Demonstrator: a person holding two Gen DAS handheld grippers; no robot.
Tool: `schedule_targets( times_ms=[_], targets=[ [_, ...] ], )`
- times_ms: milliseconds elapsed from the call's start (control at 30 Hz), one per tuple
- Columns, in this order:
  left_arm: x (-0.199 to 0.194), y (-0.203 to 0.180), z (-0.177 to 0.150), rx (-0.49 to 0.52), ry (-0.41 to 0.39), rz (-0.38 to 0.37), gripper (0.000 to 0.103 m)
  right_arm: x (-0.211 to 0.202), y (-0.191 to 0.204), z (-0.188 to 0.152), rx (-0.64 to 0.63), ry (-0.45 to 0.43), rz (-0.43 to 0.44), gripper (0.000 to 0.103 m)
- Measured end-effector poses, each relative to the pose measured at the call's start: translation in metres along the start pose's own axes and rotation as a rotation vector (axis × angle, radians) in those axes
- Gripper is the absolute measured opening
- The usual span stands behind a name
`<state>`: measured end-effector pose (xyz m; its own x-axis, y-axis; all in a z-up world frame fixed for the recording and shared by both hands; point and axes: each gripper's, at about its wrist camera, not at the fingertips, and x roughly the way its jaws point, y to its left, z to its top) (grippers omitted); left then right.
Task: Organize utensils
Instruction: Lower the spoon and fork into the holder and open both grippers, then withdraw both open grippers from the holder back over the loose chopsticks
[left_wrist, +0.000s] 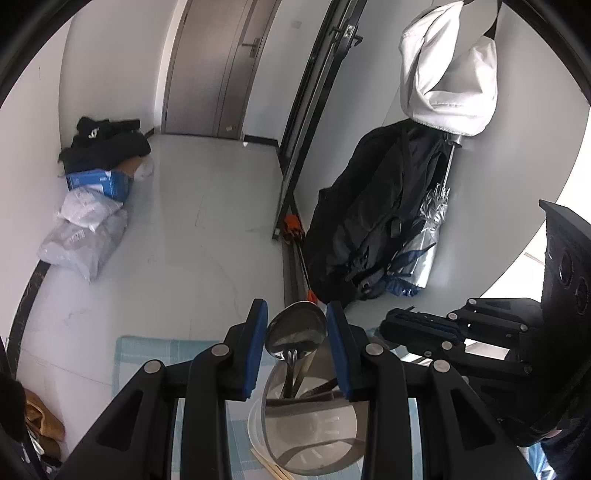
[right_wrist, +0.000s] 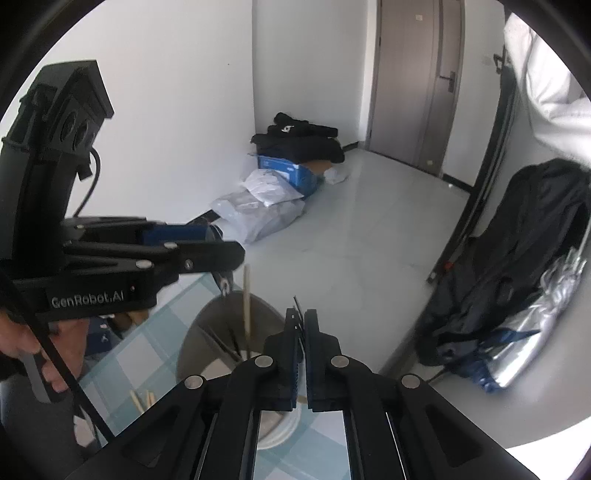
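A grey utensil holder (left_wrist: 314, 424) is seen standing on a checked cloth (right_wrist: 136, 354) that covers the bench, close to the bench's far edge, with a white plate or lid (left_wrist: 258, 435) partly under or just beside it. Several utensils are already gathered in the holder: a metal spoon (left_wrist: 295, 328) with its bowl upward, dark chopsticks (right_wrist: 225, 343) leaning inside, and one pale wooden chopstick (right_wrist: 246, 306) standing nearly upright.

The left hand-held gripper (left_wrist: 297, 347) is held above the holder with its blue pads partly spread on either side of the spoon's bowl; whether the pads touch the spoon cannot be told, and a visible gap suggests that it is not pinched. The right hand-held gripper (right_wrist: 301, 354) is pressed together, and thin dark tips, possibly chopstick ends, are seen poking out above its pads, over the holder's near rim; what exactly is pinched cannot be made out.

The task is judged to be well under way. At least one pair of pale chopsticks (right_wrist: 142, 400) is left lying on the cloth, near the plate, and is judged still to be placed in the holder.
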<state>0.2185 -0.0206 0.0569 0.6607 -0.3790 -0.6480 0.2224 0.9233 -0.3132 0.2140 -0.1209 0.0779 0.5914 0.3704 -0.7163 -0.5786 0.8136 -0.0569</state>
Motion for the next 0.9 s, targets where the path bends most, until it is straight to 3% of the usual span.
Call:
schedule_targets(
  times_ms=[300, 433, 567, 700, 900],
  targets=[
    [-0.002, 0.008, 0.001, -0.048, 0.028, -0.006, 0.031, 0.013, -0.002, -0.002, 0.086, 0.007, 0.046, 0.008],
    [-0.008, 0.015, 0.003, -0.091, 0.022, 0.004, 0.046, 0.007, -0.01, -0.001, 0.153, -0.026, 0.072, 0.01],
    [-0.014, 0.022, 0.0, -0.123, 0.021, 0.036, 0.049, -0.006, -0.015, -0.003, 0.196, -0.058, 0.069, 0.015],
    [-0.026, 0.022, -0.006, -0.145, 0.012, 0.065, 0.058, -0.024, -0.017, -0.007, 0.235, -0.112, 0.06, 0.032],
    [-0.047, 0.014, -0.018, -0.137, -0.014, 0.107, 0.066, -0.044, -0.013, -0.012, 0.271, -0.14, 0.045, 0.035]
  ],
)
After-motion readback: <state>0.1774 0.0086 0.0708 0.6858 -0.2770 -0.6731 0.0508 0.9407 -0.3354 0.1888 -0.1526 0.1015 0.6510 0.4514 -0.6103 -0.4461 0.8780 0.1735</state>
